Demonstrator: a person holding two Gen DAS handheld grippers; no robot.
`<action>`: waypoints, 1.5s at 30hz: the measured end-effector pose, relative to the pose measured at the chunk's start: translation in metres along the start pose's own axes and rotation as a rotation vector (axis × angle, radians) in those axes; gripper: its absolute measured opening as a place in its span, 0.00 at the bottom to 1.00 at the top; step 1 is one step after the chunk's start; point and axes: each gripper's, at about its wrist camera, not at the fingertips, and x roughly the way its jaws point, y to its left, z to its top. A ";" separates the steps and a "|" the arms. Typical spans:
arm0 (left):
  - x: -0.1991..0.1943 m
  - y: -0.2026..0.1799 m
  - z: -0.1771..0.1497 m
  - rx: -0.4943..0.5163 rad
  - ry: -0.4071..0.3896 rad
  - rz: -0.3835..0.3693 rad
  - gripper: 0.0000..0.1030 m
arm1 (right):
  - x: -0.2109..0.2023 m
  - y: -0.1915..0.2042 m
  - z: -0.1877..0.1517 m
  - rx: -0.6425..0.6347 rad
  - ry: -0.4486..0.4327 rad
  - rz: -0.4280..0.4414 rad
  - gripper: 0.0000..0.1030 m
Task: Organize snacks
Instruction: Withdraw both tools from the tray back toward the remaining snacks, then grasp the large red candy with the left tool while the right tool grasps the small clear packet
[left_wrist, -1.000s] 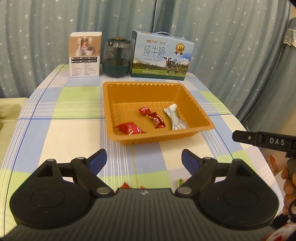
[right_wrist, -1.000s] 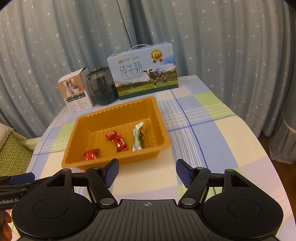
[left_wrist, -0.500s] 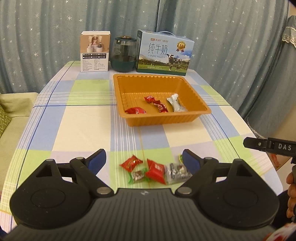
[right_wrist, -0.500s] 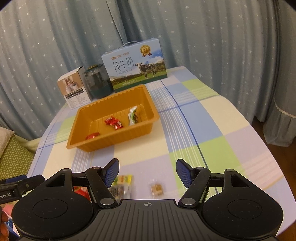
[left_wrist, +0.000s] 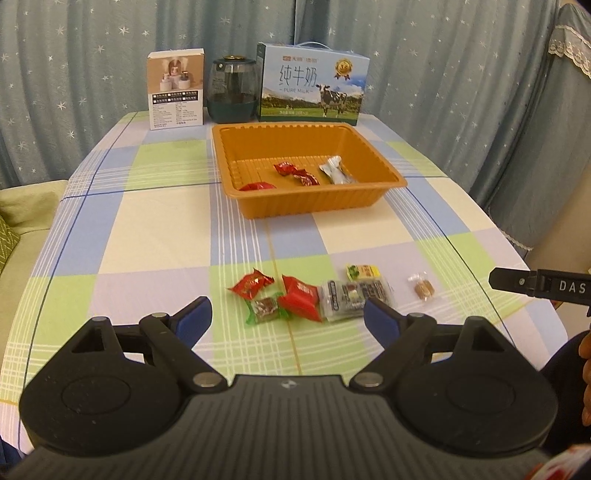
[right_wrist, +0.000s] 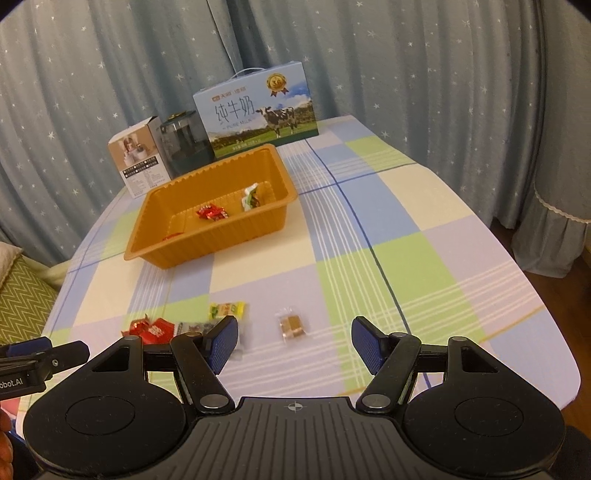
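Change since a second ago: both my grippers have drawn back from the tray, so the loose snacks on the near cloth now show in both views.
Left view, jaws: my left gripper (left_wrist: 288, 317) stands wide apart, nothing between the pads.
Left view, loose snacks: a cluster lies just ahead of my tips; red wrapper (left_wrist: 251, 284) with its long axis slanting up to the right, red packet (left_wrist: 301, 301), green-ended candy (left_wrist: 264, 308), clear dark pack (left_wrist: 351, 295) lying crosswise, yellow-green pack (left_wrist: 364, 272) behind it.
Left view, lone piece: small brown candy (left_wrist: 422, 287) lies apart to the right, near my right gripper's finger marked "DAS".
Left view, tray: orange tray (left_wrist: 258, 210) holds three red candies and a silver-white one, farther up the checked tablecloth (left_wrist: 147, 221).
Left view, writing: milk carton (left_wrist: 314, 88) reads "PURE MILK" under Chinese characters.
Right view, jaws: my right gripper (right_wrist: 294, 345) is released, empty.
Right view, brown candy (right_wrist: 291, 326): between my tips and a little ahead, long axis pointing away.
Right view, cluster: by my left tip, partly hidden behind it.
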 end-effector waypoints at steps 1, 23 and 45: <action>0.001 -0.001 -0.001 0.002 0.003 0.000 0.85 | 0.001 0.000 -0.001 0.001 0.003 0.000 0.66; 0.037 -0.005 -0.012 0.038 0.047 -0.018 0.77 | 0.043 -0.003 -0.012 -0.022 0.061 -0.012 0.66; 0.109 -0.024 0.001 0.220 0.098 -0.019 0.43 | 0.081 -0.015 -0.008 0.008 0.093 -0.027 0.66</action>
